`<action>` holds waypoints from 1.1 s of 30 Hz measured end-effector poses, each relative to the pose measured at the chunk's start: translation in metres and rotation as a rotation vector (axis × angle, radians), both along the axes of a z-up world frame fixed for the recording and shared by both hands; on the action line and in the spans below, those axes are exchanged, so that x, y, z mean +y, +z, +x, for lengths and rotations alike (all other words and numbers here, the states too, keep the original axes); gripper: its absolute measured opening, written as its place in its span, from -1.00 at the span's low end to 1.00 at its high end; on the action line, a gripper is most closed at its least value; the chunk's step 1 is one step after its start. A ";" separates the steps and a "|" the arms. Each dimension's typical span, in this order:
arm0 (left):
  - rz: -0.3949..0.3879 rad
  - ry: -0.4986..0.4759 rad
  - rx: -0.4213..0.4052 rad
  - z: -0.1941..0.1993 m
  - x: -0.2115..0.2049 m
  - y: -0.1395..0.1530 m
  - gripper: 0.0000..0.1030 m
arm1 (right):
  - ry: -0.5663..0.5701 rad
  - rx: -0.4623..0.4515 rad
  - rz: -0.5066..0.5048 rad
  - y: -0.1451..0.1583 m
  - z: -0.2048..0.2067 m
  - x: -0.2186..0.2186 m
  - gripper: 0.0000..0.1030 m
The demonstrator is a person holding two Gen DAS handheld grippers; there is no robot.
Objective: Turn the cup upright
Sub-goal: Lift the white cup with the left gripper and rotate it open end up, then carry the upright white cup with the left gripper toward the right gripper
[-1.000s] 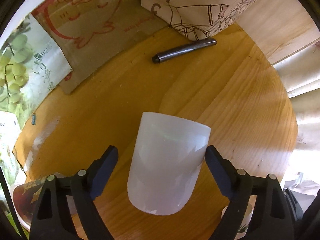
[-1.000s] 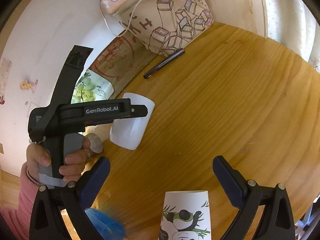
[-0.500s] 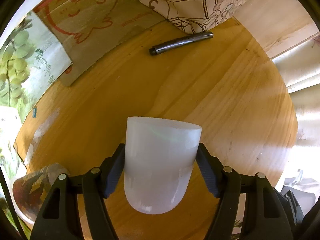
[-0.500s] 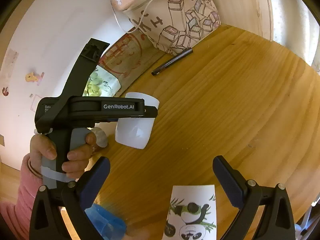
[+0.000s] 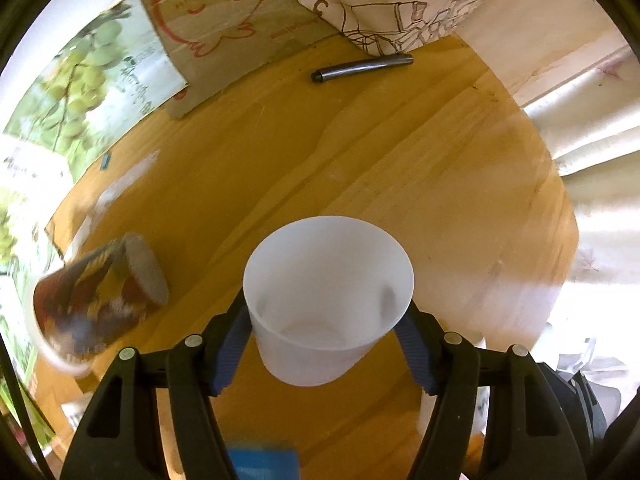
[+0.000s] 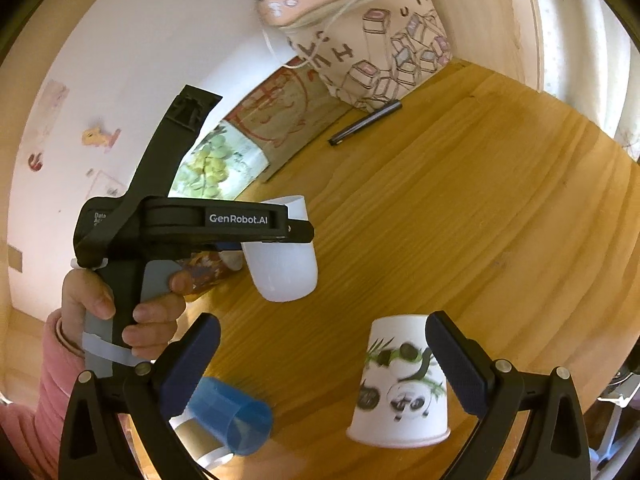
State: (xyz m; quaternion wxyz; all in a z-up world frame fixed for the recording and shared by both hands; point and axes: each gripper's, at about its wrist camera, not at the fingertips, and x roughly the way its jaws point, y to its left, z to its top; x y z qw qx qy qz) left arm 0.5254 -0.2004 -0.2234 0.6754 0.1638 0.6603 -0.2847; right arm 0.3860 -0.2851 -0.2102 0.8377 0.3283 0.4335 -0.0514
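Note:
My left gripper is shut on a frosted white plastic cup and holds it above the wooden table with its mouth tilted up toward the camera. The same cup shows in the right wrist view, lifted off the table under the left gripper. My right gripper is open and empty, low over the table. An upside-down panda paper cup stands close inside its right finger.
A brown patterned cup lies on its side at the left. A blue cup lies on its side by my right gripper's left finger. A dark pen, a printed bag and cardboard sheets sit at the table's far edge.
My left gripper closed on the white cup, lifted it and turned it from lying on its side to mouth-up. The right gripper shifted left, so the panda cup now sits by its right finger.

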 end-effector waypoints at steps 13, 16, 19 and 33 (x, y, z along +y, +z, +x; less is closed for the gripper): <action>-0.046 0.085 -0.048 -0.060 0.056 0.048 0.37 | 0.140 -0.031 -0.068 0.019 -0.043 0.033 1.00; -0.059 0.120 -0.046 -0.079 0.076 0.059 0.37 | 0.175 -0.034 -0.072 0.019 -0.061 0.037 0.99; -0.068 0.150 -0.048 -0.102 0.089 0.067 0.37 | 0.211 -0.038 -0.076 0.021 -0.079 0.043 1.00; -0.101 0.287 0.014 -0.203 0.124 0.067 0.37 | 0.351 -0.048 -0.104 0.025 -0.158 0.052 1.00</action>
